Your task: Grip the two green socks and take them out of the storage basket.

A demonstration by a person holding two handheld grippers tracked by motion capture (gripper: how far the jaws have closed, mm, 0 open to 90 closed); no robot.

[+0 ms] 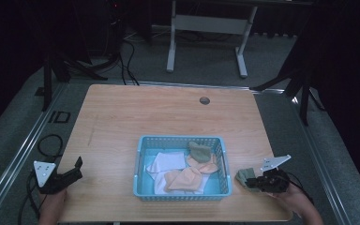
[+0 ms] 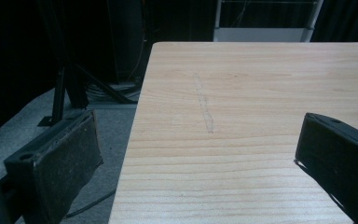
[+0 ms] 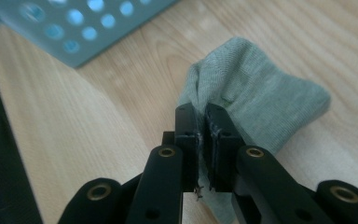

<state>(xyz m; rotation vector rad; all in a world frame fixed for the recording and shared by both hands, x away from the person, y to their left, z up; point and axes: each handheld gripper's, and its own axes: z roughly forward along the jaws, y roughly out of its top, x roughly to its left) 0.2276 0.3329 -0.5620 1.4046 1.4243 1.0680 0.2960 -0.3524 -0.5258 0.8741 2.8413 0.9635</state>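
Grey-green sock [image 3: 256,100] lay on the counter [image 1: 122,117] at lower right of the high view, just beside the blue basket [image 1: 143,154]. The right gripper [image 3: 200,114] had its jaws pinched tight on a fold of it. It looked soft, light and limp; a bunched edge suits. The left gripper [image 1: 72,173], lower left, stood wide and empty.

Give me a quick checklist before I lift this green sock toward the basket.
1. Right hand-held gripper shut on the green sock: ok.
2. Sock off the table: not ok, it lies on the wooden table.
3. Blue basket beside the sock, upright: ok.
4. Room in the basket among the cloths: ok.
5. Left hand-held gripper open, away from the basket: ok.
6. Grip depth: cannot tell.
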